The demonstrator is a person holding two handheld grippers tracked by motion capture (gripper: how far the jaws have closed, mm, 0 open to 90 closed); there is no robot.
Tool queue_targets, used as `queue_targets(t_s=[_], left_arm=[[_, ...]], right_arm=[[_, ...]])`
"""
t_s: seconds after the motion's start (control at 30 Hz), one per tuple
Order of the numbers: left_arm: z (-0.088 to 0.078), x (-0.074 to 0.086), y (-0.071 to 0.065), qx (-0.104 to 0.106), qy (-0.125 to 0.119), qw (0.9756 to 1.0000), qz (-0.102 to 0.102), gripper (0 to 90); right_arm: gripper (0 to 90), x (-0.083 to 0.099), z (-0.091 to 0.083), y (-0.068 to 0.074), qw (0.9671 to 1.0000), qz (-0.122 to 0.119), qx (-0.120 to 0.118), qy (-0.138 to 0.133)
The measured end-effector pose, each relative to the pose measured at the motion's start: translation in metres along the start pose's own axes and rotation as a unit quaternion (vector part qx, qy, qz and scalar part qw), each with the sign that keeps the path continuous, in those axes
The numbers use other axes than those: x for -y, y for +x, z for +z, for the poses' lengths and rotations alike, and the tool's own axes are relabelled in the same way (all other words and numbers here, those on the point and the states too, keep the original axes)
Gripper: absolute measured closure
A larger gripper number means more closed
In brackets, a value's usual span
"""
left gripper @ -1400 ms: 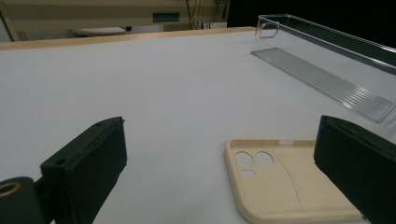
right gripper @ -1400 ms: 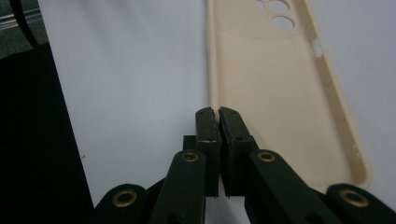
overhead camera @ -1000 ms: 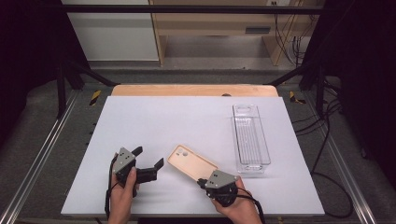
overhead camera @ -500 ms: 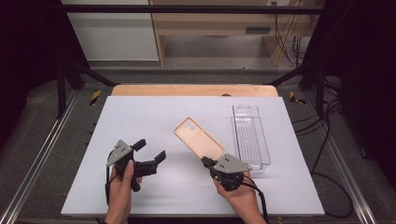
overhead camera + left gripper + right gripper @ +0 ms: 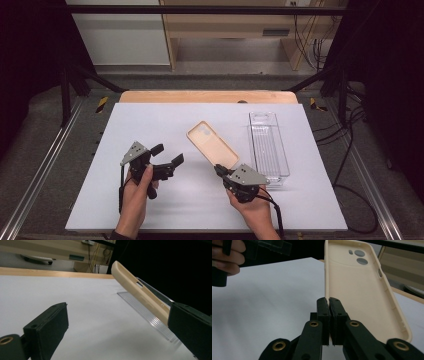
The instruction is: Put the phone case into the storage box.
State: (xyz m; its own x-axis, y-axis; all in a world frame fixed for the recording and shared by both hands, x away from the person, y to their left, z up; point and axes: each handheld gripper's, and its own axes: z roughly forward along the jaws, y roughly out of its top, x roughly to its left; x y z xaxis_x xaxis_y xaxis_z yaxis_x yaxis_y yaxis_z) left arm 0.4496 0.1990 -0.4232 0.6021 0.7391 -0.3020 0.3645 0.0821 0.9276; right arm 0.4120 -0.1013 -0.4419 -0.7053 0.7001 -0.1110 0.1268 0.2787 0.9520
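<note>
Right tongs (image 5: 218, 170) clamped on beige silicone phone case (image 5: 212, 144).
Case now lifted, swung toward clear plastic tray (image 5: 269, 147); left tongs (image 5: 166, 155) apart, empty.

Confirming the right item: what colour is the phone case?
Beige phone case, clearest in the right gripper view.

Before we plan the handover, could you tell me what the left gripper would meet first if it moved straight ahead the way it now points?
Probably the beige phone case held up by the right gripper; the left gripper stands open, aimed that way. Depth is uncertain.
</note>
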Motion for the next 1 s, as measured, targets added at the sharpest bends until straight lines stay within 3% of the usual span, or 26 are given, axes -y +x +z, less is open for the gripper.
queue_targets(t_s=[0.03, 0.2, 0.43, 0.6, 1.0], left_arm=[[-0.002, 0.002, 0.0, -0.002, 0.004, 1.0, 0.006, 3.1], [0.0, 0.006, 0.0, -0.001, 0.01, 0.9999, -0.007, 3.8], [0.003, 0.007, -0.011, 0.029, 0.015, 0.9995, 0.004, 3.6], [0.004, 0.007, -0.014, 0.037, 0.018, 0.9991, 0.012, 3.6], [0.007, 0.01, -0.017, 0.056, 0.021, 0.9982, 0.003, 5.1]], right_arm=[[87.7, 0.0, -0.003, 0.003, 1.0, 0.002, 0.0, -0.004], [87.7, 0.002, -0.006, 0.006, 1.0, 0.003, -0.001, -0.008], [87.7, 0.007, -0.003, 0.01, 1.0, -0.003, -0.005, -0.002], [87.6, 0.008, -0.002, 0.012, 1.0, -0.004, -0.009, 0.0], [87.7, 0.008, -0.002, 0.018, 0.9998, -0.013, -0.012, -0.005]])
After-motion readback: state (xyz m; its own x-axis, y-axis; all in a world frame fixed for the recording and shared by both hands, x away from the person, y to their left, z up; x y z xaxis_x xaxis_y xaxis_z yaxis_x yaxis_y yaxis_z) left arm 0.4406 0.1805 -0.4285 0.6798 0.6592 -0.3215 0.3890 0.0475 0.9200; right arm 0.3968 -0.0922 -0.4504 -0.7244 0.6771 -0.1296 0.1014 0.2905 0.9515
